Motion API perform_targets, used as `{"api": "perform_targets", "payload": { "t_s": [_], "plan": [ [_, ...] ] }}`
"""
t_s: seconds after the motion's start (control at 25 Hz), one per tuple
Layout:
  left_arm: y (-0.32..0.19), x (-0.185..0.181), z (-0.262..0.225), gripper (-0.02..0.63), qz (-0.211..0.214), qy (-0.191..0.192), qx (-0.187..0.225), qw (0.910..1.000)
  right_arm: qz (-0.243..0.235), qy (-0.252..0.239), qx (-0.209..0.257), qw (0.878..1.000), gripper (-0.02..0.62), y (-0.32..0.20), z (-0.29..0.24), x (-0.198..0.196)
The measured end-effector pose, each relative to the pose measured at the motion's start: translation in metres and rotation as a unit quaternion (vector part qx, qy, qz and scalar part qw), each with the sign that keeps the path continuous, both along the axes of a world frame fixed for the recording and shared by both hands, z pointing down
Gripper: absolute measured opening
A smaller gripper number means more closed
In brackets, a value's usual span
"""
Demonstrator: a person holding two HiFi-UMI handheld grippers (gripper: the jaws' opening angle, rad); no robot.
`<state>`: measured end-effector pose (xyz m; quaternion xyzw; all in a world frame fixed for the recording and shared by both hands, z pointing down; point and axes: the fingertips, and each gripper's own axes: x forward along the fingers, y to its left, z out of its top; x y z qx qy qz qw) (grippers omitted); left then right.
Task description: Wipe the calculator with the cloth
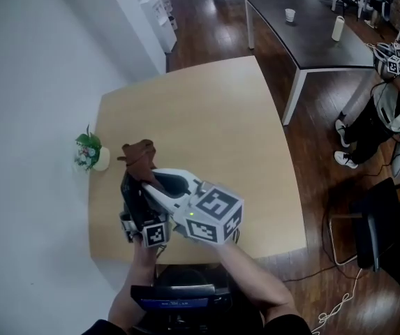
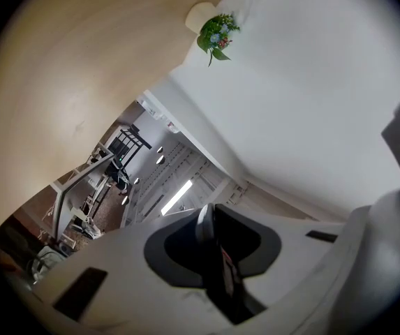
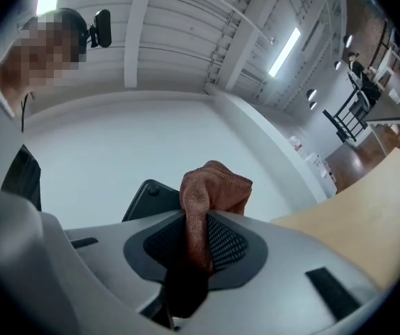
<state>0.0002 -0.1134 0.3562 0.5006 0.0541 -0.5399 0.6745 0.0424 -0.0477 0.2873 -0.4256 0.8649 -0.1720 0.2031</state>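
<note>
My right gripper (image 1: 156,179) (image 3: 203,222) is shut on a reddish-brown cloth (image 1: 138,158) (image 3: 213,187), which bunches up past its fingertips. My left gripper (image 1: 131,190) (image 2: 217,218) sits just left of it, shut on a thin dark calculator (image 1: 132,199) (image 2: 222,257). In the left gripper view the calculator is edge-on, with a pale rim and a bit of red showing. A dark corner of the calculator (image 3: 142,195) shows right behind the cloth in the right gripper view. Both grippers hang over the front left part of the wooden table (image 1: 206,131).
A small potted plant (image 1: 89,152) (image 2: 216,32) stands at the table's left edge by the white wall. A dark table (image 1: 304,37) with a cup and a white cylinder is at the back right. A seated person (image 1: 388,103) is at the right. A chair (image 1: 179,295) is below.
</note>
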Motion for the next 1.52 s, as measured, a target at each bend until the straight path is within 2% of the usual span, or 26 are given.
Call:
{"api": "perform_targets", "payload": {
  "t_s": [0.16, 0.24, 0.28, 0.4, 0.48, 0.56, 0.68, 0.76, 0.88, 1.0, 1.12, 1.24, 1.36, 1.4, 1.44, 1.52],
  "plan": [
    [-0.003, 0.009, -0.005, 0.051, 0.002, -0.002, 0.003, 1.0000, -0.005, -0.025, 0.005, 1.000, 0.083, 0.010, -0.003, 0.013],
    [-0.009, 0.011, -0.009, 0.051, 0.005, 0.005, 0.006, 1.0000, -0.006, -0.032, 0.024, 0.999, 0.083, 0.017, -0.009, 0.019],
    [-0.014, 0.012, -0.008, 0.051, 0.008, 0.015, 0.003, 0.9998, -0.008, -0.031, 0.044, 0.999, 0.083, 0.022, -0.015, 0.020],
    [-0.028, 0.015, 0.015, 0.052, 0.040, 0.085, -0.029, 0.9952, -0.035, -0.014, 0.117, 0.992, 0.083, 0.038, -0.042, 0.004],
    [-0.029, 0.020, 0.025, 0.052, 0.053, 0.106, -0.046, 0.9919, -0.041, 0.015, 0.130, 0.991, 0.083, 0.038, -0.047, -0.010],
    [-0.025, 0.027, 0.026, 0.057, 0.058, 0.104, -0.051, 0.9916, -0.031, 0.030, 0.116, 0.992, 0.083, 0.027, -0.044, -0.012],
    [-0.020, 0.036, 0.005, 0.064, 0.050, 0.069, -0.027, 0.9960, -0.007, 0.031, 0.078, 0.996, 0.083, 0.005, -0.035, 0.000],
    [-0.020, 0.039, -0.016, 0.061, 0.040, 0.043, 0.003, 0.9983, 0.027, 0.052, 0.043, 0.997, 0.083, -0.010, -0.024, 0.013],
    [-0.023, 0.040, -0.026, 0.057, 0.038, 0.035, 0.018, 0.9985, 0.078, 0.084, 0.002, 0.993, 0.086, -0.024, -0.009, 0.035],
    [-0.028, 0.040, -0.030, 0.052, 0.033, 0.036, 0.022, 0.9985, 0.098, 0.088, -0.005, 0.991, 0.086, -0.023, -0.007, 0.047],
    [-0.032, 0.042, -0.034, 0.053, 0.027, 0.036, 0.025, 0.9987, 0.097, 0.062, 0.014, 0.993, 0.084, -0.012, -0.017, 0.054],
    [-0.037, 0.043, -0.029, 0.053, 0.014, 0.024, 0.017, 0.9995, 0.062, 0.044, 0.021, 0.997, 0.084, -0.007, -0.020, 0.046],
    [-0.048, 0.024, 0.031, 0.055, -0.033, 0.007, -0.063, 0.9974, -0.033, 0.026, 0.011, 0.999, 0.083, 0.010, -0.010, 0.018],
    [-0.048, 0.024, 0.037, 0.057, -0.034, 0.000, -0.068, 0.9971, -0.065, 0.024, 0.011, 0.998, 0.083, 0.020, -0.007, 0.010],
    [-0.046, 0.027, 0.036, 0.058, -0.027, -0.007, -0.059, 0.9979, -0.094, 0.027, 0.011, 0.995, 0.081, 0.030, -0.004, 0.005],
    [-0.038, 0.041, 0.019, 0.058, 0.002, -0.025, -0.014, 0.9996, -0.140, 0.031, 0.019, 0.990, 0.081, 0.051, 0.000, 0.002]
  ]
}}
